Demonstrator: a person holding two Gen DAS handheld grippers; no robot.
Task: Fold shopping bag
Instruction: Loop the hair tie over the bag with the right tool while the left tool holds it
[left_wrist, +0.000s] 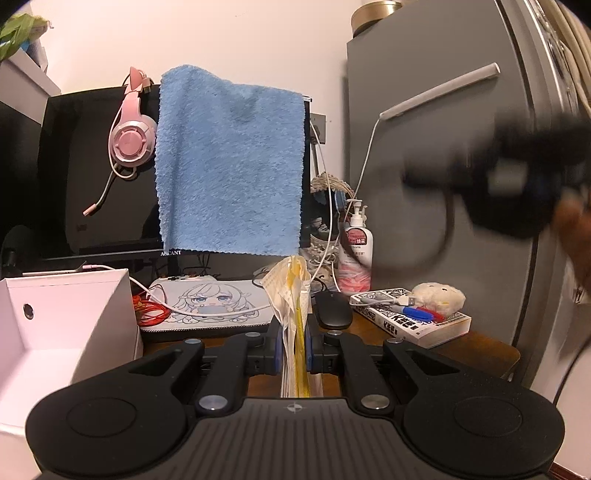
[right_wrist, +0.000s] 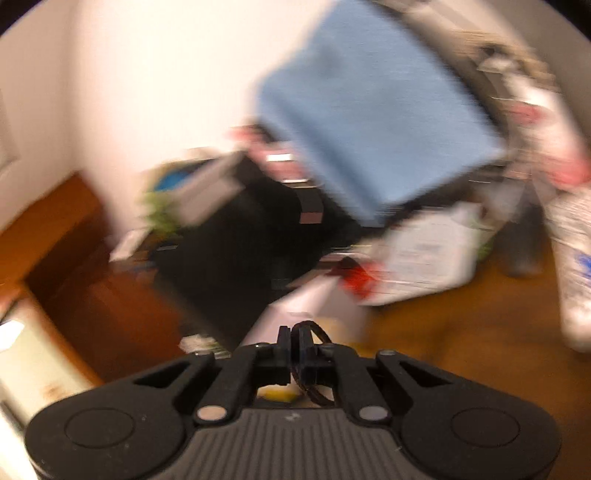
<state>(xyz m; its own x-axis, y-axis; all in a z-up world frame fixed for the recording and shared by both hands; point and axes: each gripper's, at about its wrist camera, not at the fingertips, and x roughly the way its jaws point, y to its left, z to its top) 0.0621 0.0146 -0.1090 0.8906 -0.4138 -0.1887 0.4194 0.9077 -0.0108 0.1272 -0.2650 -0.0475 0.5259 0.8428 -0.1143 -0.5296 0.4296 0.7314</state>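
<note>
Two grippers, one bag, most of the folding looks done. Background, big to small: grey cabinet on the right, dark monitor with a blue towel draped over it, open white box on the left, all around a cluttered wooden desk; none of it is in play. Left gripper is roughly level, fingers narrow and clamped on the shopping bag. The bag is off the desk, standing upright between the blue pads as a thin, flat, many-layered white-and-yellow strip, its crumpled top poking up past the fingertips and its lower part running back toward the camera. My read: it's already folded down to a compact bundle, no loose panels or handles hanging that I can see. Right gripper is up in the air to the right of the left one, well apart from the bag; its view is heavily motion-blurred. Its fingers are pinched together on a thin black band, a loop that sticks out above and below the pads. Can't tell the material, probably elastic. What's left, as a guess: bring the band over and slip it round the bundle to keep it shut, or make one last fold first, then set the bag down. Band is not yet on the bag.
</note>
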